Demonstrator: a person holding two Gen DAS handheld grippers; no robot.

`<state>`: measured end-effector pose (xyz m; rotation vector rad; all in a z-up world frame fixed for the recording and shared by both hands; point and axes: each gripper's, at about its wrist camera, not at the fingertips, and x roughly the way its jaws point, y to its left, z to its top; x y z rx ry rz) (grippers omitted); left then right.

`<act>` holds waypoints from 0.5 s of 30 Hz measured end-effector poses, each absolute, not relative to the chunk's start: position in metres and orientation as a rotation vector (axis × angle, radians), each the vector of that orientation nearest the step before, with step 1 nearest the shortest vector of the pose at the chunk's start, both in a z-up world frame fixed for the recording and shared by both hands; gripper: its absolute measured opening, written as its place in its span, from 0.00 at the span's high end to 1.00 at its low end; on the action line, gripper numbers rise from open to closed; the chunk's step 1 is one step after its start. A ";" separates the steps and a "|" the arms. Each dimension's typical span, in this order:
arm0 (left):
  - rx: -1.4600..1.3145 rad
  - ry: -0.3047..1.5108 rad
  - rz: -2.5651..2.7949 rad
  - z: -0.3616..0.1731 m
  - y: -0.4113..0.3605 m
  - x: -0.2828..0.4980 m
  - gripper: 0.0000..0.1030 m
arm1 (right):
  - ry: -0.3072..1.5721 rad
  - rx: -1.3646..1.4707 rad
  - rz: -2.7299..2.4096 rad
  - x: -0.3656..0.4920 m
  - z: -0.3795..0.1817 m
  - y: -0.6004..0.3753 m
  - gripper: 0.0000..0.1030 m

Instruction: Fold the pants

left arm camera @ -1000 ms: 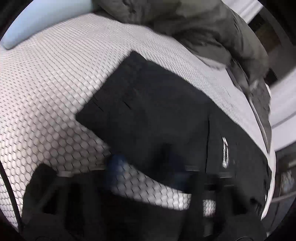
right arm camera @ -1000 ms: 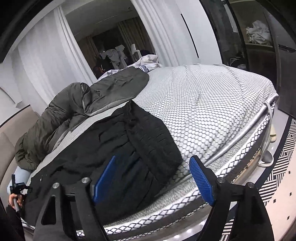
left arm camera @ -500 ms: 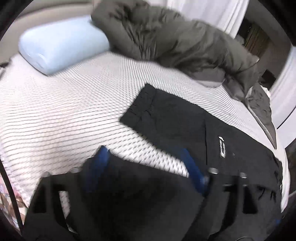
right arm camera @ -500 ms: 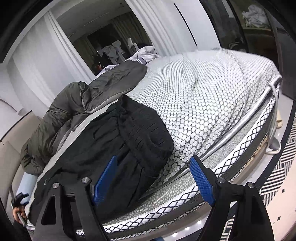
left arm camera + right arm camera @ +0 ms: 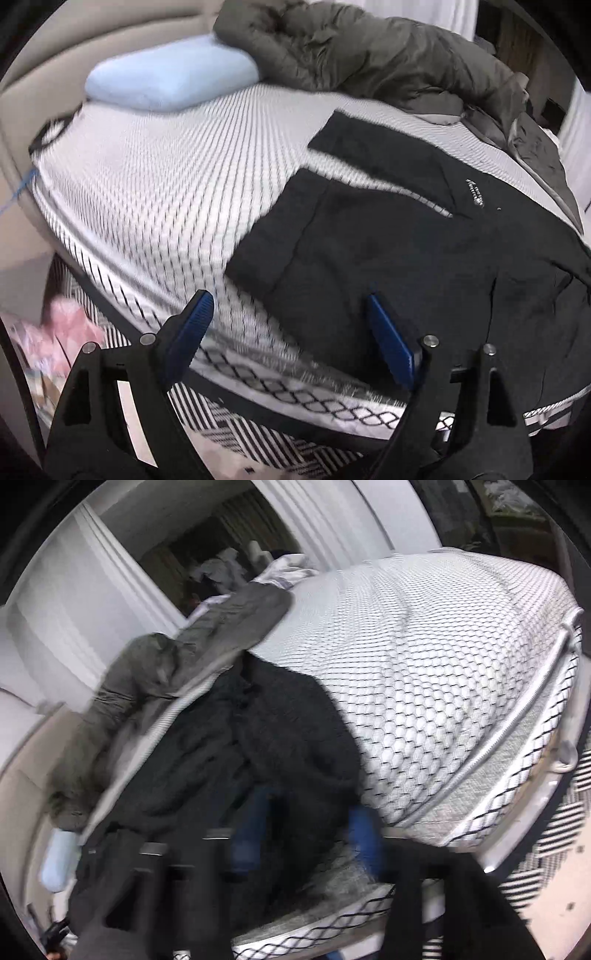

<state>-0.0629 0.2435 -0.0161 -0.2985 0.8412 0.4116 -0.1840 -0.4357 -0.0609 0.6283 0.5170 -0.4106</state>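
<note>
The left gripper [image 5: 286, 332] stands wide open with nothing between its blue pads [image 5: 388, 345]; its jaws have just been opening. It hangs over the near edge of the mattress [image 5: 155, 192], with one pad over bare quilted cover and the other over the hem end of a pant leg.

The right gripper [image 5: 306, 838] is blurred; its blue pads [image 5: 247, 834] have just been closing, and black cloth lies between them at the near edge of the mattress. Whether the pads already pinch the cloth cannot be told from the blur.

The black pants [image 5: 424, 251] lie along the near side of the mattress: two legs spread flat, slightly apart at the hems, and the bunched upper part heaped by the right gripper. A small white print shows on one leg.

Beyond them, a dark olive-grey duvet [image 5: 369, 51] is piled along the far edge, and a pale blue pillow [image 5: 170, 79] rests by the beige headboard [image 5: 74, 48]. A pink heap [image 5: 62, 328] lies on the patterned floor below the near edge.
</note>
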 end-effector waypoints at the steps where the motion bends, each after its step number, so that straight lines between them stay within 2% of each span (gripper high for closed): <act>1: -0.325 0.842 0.405 -0.020 0.245 -0.063 0.19 | 0.504 0.603 -0.409 -0.186 -0.058 -0.434 0.82; 5: -0.401 0.837 0.379 -0.030 0.253 -0.071 0.19 | 0.533 0.634 -0.429 -0.190 -0.065 -0.444 0.81; 7: -0.453 0.839 0.347 -0.035 0.258 -0.077 0.22 | 0.534 0.648 -0.412 -0.191 -0.068 -0.444 0.75; 8: -0.474 0.836 0.341 -0.037 0.260 -0.080 0.25 | 0.522 0.637 -0.405 -0.193 -0.066 -0.441 0.66; 9: -0.490 0.829 0.342 -0.037 0.262 -0.083 0.32 | 0.506 0.623 -0.397 -0.196 -0.063 -0.438 0.52; 10: -0.522 0.814 0.330 -0.038 0.265 -0.087 0.35 | 0.486 0.620 -0.385 -0.199 -0.060 -0.436 0.48; 11: -0.555 0.806 0.313 -0.039 0.268 -0.090 0.36 | 0.476 0.624 -0.373 -0.202 -0.059 -0.436 0.46; 14: -0.632 0.790 0.273 -0.044 0.277 -0.087 0.50 | 0.473 0.624 -0.342 -0.204 -0.056 -0.434 0.46; 15: -0.657 0.788 0.261 -0.045 0.279 -0.083 0.57 | 0.477 0.621 -0.342 -0.204 -0.057 -0.434 0.46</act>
